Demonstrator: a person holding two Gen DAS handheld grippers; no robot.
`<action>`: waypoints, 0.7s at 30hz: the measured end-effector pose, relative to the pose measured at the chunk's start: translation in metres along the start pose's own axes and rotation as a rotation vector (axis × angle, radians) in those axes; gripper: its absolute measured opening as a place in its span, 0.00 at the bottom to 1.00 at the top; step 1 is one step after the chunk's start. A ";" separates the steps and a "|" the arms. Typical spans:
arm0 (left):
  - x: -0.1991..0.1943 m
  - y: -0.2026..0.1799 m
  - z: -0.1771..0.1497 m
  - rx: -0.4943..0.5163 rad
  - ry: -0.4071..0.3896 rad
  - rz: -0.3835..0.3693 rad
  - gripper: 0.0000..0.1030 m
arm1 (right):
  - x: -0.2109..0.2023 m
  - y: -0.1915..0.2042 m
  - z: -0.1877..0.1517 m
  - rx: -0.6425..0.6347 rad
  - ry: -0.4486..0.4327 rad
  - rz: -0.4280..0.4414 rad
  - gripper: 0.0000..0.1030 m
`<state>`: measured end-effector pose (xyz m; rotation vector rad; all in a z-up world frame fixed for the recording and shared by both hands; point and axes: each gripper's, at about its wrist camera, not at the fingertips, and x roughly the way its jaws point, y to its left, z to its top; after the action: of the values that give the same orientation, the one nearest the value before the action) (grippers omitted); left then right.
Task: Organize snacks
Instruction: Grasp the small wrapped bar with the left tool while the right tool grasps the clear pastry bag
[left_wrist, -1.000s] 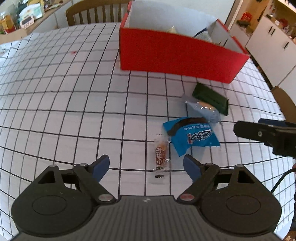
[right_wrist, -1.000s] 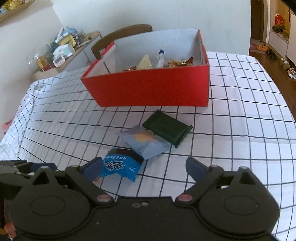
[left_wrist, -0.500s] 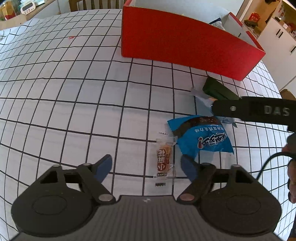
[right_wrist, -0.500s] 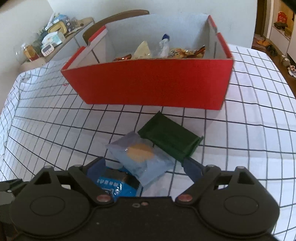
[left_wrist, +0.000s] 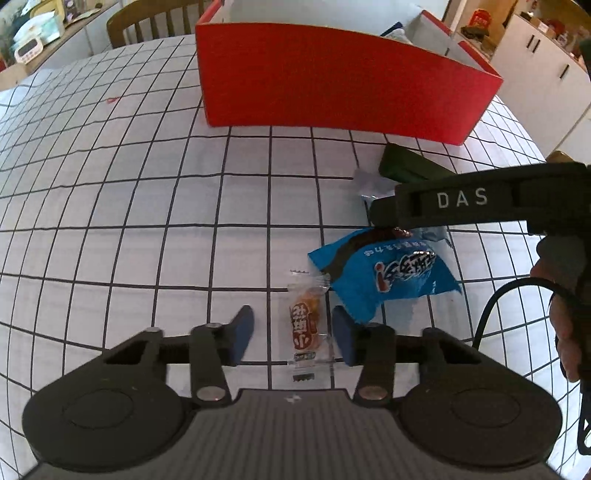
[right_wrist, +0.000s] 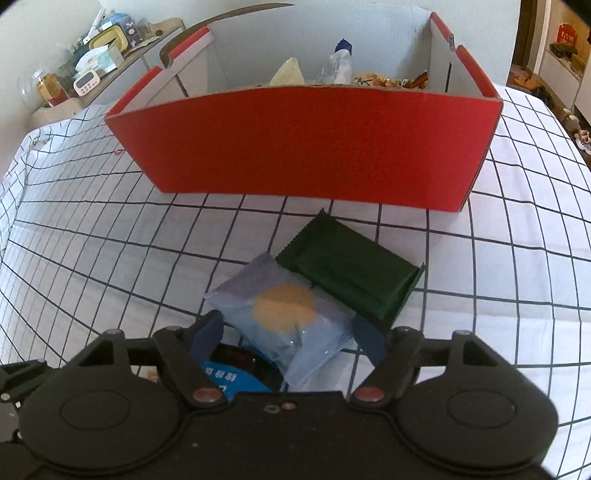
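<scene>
A small clear-wrapped orange snack (left_wrist: 306, 325) lies on the checked cloth between the open fingers of my left gripper (left_wrist: 293, 332). A blue packet (left_wrist: 384, 275) lies just right of it. My right gripper (right_wrist: 291, 336) is open, its fingers on either side of a pale blue cookie packet (right_wrist: 284, 314), which overlaps a dark green packet (right_wrist: 351, 269) and the blue packet (right_wrist: 225, 376). A red box (right_wrist: 314, 140) holding several snacks stands behind. The right gripper's body (left_wrist: 461, 201) shows in the left wrist view, hiding most of the pale packet.
A wooden chair (left_wrist: 155, 18) stands behind the table at the box's left. A counter with jars and a timer (right_wrist: 86, 79) is at the far left. White cabinets (left_wrist: 546, 62) stand to the right, past the table edge.
Both grippers moved forward and lower. The left fingers have narrowed around the small orange snack. The right fingers now flank the pale blue cookie packet.
</scene>
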<state>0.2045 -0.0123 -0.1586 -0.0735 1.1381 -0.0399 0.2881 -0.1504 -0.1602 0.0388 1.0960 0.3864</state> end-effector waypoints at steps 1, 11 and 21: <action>0.000 0.000 0.000 0.002 -0.003 -0.004 0.31 | -0.001 0.000 0.000 0.001 -0.003 0.008 0.70; -0.003 0.008 -0.003 -0.028 -0.010 -0.026 0.17 | -0.015 -0.002 -0.008 0.026 -0.057 0.037 0.47; -0.013 0.018 -0.007 -0.072 -0.026 -0.044 0.17 | -0.029 -0.013 -0.019 0.090 -0.068 0.065 0.09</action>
<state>0.1929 0.0061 -0.1507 -0.1625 1.1115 -0.0368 0.2636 -0.1752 -0.1475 0.1666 1.0462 0.3914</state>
